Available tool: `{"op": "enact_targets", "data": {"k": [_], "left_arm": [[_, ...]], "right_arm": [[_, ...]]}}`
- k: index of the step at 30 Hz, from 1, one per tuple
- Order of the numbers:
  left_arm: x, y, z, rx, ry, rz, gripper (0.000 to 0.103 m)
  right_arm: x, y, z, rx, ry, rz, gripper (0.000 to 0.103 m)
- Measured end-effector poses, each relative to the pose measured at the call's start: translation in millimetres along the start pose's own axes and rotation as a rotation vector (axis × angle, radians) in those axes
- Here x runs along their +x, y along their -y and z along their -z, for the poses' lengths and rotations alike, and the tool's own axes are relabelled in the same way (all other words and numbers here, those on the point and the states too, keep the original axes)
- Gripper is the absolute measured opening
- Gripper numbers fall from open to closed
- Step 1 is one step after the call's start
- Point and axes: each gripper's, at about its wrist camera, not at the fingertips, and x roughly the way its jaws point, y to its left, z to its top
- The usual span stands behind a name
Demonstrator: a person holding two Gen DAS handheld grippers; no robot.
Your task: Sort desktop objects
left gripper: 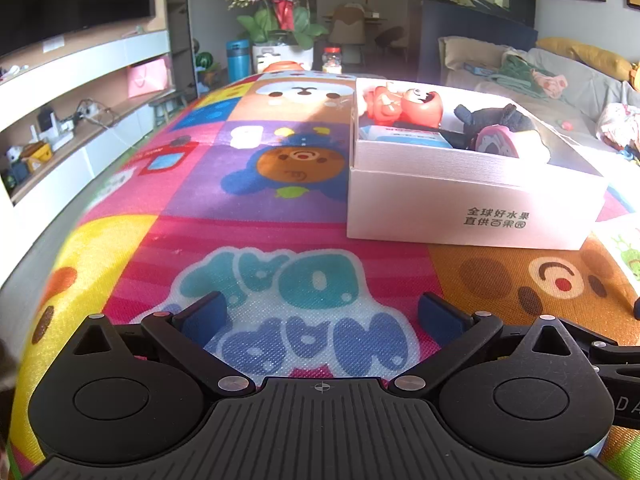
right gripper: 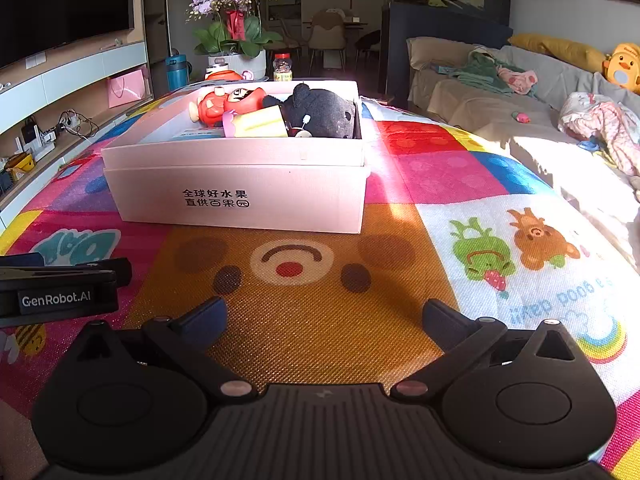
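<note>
A white cardboard box [left gripper: 472, 208] [right gripper: 240, 196] stands on the colourful cartoon play mat [left gripper: 248, 184] [right gripper: 440, 176]. Inside it lie a red doll [left gripper: 404, 106] [right gripper: 228, 106], a black plush toy [left gripper: 500, 120] [right gripper: 320, 112], a pink and yellow roll [left gripper: 498, 140] [right gripper: 256, 124] and a blue and white flat pack [left gripper: 404, 136]. My left gripper [left gripper: 320, 316] is open low over the mat, in front and to the left of the box, nothing between its fingers. My right gripper [right gripper: 322, 316] is open too, over the orange bear face in front of the box. The left gripper's side [right gripper: 60, 292] shows at the left edge of the right wrist view.
A potted orchid [left gripper: 280, 8] [right gripper: 236, 20], a teal flask [left gripper: 238, 60] [right gripper: 176, 70] and a jar [left gripper: 332, 60] [right gripper: 282, 66] stand beyond the mat's far end. A TV shelf [left gripper: 80, 112] runs along the left. A sofa [right gripper: 520, 92] with clothes and a yellow duck toy [right gripper: 622, 66] lies on the right.
</note>
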Motion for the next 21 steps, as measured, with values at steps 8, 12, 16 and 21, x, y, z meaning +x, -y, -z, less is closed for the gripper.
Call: {"op": "enact_targets", "data": {"k": [8,12,16,21], "left_arm": [[-0.1,2.6,0.4,-0.001,0.000,0.000,0.103],[-0.5,2.0,1.2,-0.008,0.000,-0.006,0.103],[-8.4,1.7,7.1,-0.018,0.003,-0.045,0.103],[-20.3,-10.4,15.6,-0.056,0.001,-0.060,0.103]], "right_arm": [[0.9,0.4,-0.5,0.000,0.001,0.000,0.103],[0.7,0.0,1.0,-0.004,0.002,-0.004,0.103],[1.1,-2.3,1.3,-0.024,0.002,-0.032,0.103],[-3.6,-16.8,5.9,-0.051,0.003,-0.059,0.103]]}}
